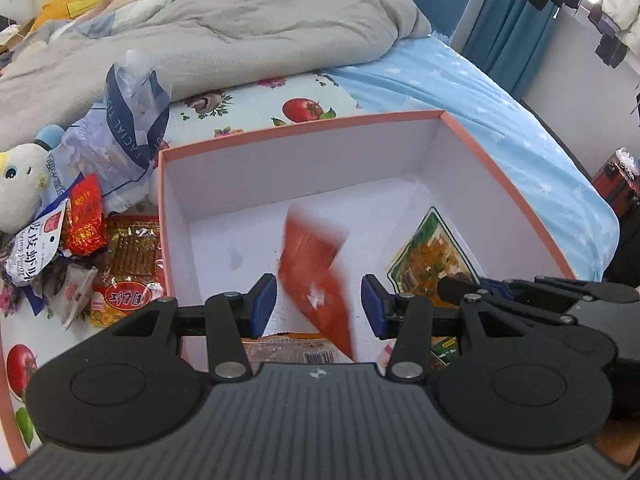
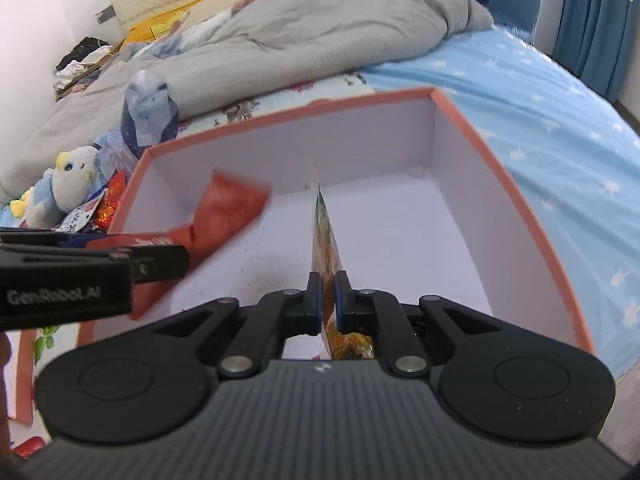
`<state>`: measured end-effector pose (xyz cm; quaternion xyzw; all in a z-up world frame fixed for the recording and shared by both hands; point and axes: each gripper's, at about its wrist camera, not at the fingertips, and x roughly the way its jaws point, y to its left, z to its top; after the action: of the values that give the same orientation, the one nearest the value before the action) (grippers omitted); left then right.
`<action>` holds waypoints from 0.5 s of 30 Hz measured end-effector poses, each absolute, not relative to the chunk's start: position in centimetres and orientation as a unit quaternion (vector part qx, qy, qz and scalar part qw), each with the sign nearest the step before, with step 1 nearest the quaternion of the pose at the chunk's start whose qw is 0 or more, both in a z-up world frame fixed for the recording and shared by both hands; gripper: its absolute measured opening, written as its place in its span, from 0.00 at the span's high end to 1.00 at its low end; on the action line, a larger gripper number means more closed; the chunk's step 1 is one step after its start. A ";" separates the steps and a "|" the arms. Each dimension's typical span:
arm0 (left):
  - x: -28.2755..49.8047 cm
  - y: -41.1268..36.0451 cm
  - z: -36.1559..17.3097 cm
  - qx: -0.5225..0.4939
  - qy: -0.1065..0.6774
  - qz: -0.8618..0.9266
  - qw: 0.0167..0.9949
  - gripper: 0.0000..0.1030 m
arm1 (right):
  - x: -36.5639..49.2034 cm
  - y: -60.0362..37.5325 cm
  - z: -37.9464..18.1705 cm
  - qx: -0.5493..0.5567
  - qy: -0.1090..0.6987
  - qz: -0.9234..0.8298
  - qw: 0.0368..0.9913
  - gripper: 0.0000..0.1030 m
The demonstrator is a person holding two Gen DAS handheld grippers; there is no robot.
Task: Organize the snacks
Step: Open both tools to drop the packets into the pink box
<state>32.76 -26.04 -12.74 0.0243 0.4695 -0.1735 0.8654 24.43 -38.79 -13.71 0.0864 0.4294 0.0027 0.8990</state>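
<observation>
The left gripper (image 1: 319, 306) stands apart over the box (image 1: 304, 168); a blurred red packet (image 1: 316, 276) is between its fingers, it seems untouched. The right gripper (image 2: 328, 300) is clamped on a green packet (image 2: 326, 240), edge-on above the box floor

A: Where is the box (image 1: 504, 184)?
B: In the middle of the frame, on the bed (image 1: 500, 92).
A: What is in it?
B: One snack packet (image 1: 316, 272) in the middle and another packet (image 1: 432, 256) to its right.
A: And outside?
B: A snack pile (image 1: 100, 256) lies left of the box. A plush toy (image 1: 20, 192) sits at the far left. A blanket (image 1: 240, 28) lies behind, in the upper part.
</observation>
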 end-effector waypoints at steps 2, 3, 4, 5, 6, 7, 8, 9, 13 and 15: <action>32.9 -26.1 -12.8 0.026 0.470 -0.174 0.865 0.49 | 24.4 -38.7 -14.0 0.083 0.432 0.001 0.898 0.89; 32.9 -26.1 -12.8 0.027 0.470 -0.174 0.865 0.49 | 24.4 -38.7 -14.0 0.082 0.431 -0.001 0.898 0.89; 32.9 -26.0 -12.7 0.028 0.468 -0.174 0.866 0.49 | 24.2 -38.7 -13.9 0.081 0.430 -0.004 0.899 0.89; 32.9 -26.0 -12.7 0.027 0.467 -0.174 0.867 0.49 | 24.2 -38.6 -13.9 0.080 0.430 -0.006 0.900 0.89; 32.8 -25.9 -12.5 0.026 0.466 -0.175 0.867 0.49 | 24.2 -38.6 -13.8 0.078 0.429 -0.006 0.900 0.89; 32.7 -25.9 -12.4 0.024 0.464 -0.176 0.868 0.48 | 24.1 -38.6 -13.7 0.075 0.428 -0.005 0.900 0.89; 32.6 -25.8 -12.2 0.024 0.463 -0.178 0.868 0.48 | 24.1 -38.5 -13.5 0.074 0.428 -0.004 0.901 0.88; 32.3 -25.8 -12.0 0.025 0.460 -0.178 0.869 0.48 | 24.0 -38.5 -13.4 0.076 0.428 -0.002 0.901 0.88; 31.6 -25.1 -10.9 0.019 0.450 -0.179 0.875 0.48 | 23.3 -38.5 -12.5 0.093 0.418 0.003 0.904 0.88; 31.2 -24.6 -10.2 0.017 0.442 -0.180 0.879 0.48 | 23.0 -38.3 -11.9 0.097 0.412 0.003 0.906 0.88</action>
<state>31.17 -24.56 -10.16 0.0171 0.4415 -0.1798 0.8789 22.97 -38.30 -11.89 0.0966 0.4116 0.0034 0.9062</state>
